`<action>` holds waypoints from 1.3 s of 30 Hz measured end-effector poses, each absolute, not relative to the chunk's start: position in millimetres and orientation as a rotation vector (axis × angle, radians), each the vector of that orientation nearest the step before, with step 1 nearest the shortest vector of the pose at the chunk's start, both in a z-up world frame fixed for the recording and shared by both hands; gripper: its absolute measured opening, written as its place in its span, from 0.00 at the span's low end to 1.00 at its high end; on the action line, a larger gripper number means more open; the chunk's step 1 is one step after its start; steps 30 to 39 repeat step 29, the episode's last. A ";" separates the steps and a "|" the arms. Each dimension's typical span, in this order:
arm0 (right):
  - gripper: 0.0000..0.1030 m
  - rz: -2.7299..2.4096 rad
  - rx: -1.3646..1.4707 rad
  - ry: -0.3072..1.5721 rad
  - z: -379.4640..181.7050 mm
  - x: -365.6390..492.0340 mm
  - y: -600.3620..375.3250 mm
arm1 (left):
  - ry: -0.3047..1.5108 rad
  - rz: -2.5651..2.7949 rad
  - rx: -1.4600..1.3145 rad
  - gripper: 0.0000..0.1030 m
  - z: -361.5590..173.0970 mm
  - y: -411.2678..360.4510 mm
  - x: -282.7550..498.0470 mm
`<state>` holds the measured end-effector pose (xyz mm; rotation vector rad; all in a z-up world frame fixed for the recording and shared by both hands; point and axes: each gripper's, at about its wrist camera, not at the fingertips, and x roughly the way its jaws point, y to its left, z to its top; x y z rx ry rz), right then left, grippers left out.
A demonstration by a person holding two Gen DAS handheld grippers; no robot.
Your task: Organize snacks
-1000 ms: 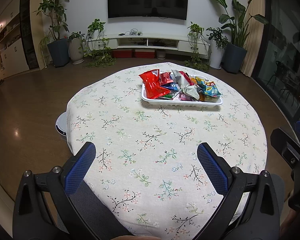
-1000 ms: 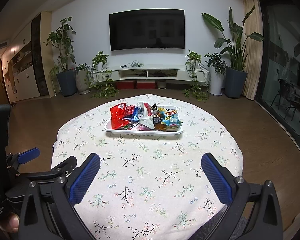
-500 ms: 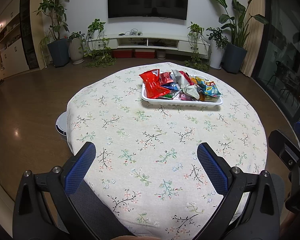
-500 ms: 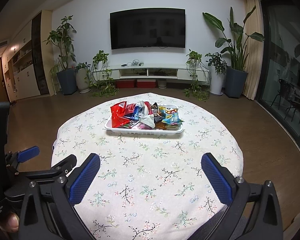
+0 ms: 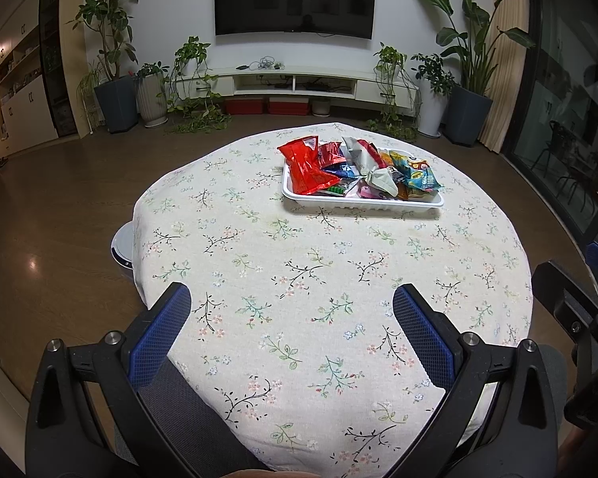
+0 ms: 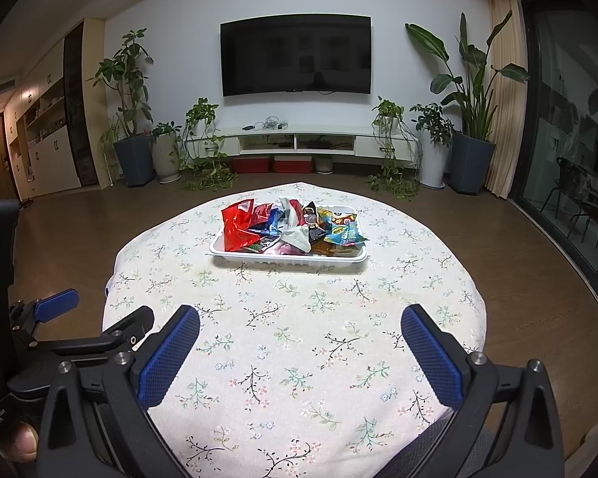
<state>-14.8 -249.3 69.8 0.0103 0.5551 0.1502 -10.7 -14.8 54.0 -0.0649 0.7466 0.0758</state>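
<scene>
Right gripper hangs at the near edge of the round table, jaws spread wide and holding nothing; left gripper sits alongside it at the same near edge, jaws likewise apart and empty; the snacks are heaped in a white tray on the far half of the cloth, well apart from both tools, straight ahead of the right one and ahead-and-to-the-right of the left one (in the left wrist view the tray lies right of centre); so the right gripper looks the better lined up, my read only; tray's long axis runs side to side across both views, the long wall facing the grippers; red bag fills the left end and leans up over the rim, blue-yellow bag the right end, smaller packets jumbled between; no loose packet shows on the cloth; packets all in the tray fits either a pile awaiting sorting or a finished tidy-up, can't settle which; any reach goes forward over bare cloth.
</scene>
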 end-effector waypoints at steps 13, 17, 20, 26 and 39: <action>1.00 0.152 0.007 0.561 65.3 -20.6 -248.6 | 0.750 0.075 -0.065 1.00 53.8 -14.7 -10.6; 1.00 0.154 0.006 0.563 61.2 -25.0 -248.9 | 0.752 0.074 -0.068 1.00 52.8 -14.7 -10.6; 1.00 0.156 0.005 0.564 59.4 -25.9 -249.6 | 0.754 0.077 -0.066 1.00 49.9 -14.9 -11.3; 1.00 0.164 0.002 0.575 54.7 -27.4 -252.8 | 0.741 0.099 -0.057 1.00 44.1 -13.7 -15.7; 1.00 0.166 0.002 0.581 54.9 -28.0 -255.7 | 0.731 0.103 -0.052 1.00 45.3 -13.4 -15.5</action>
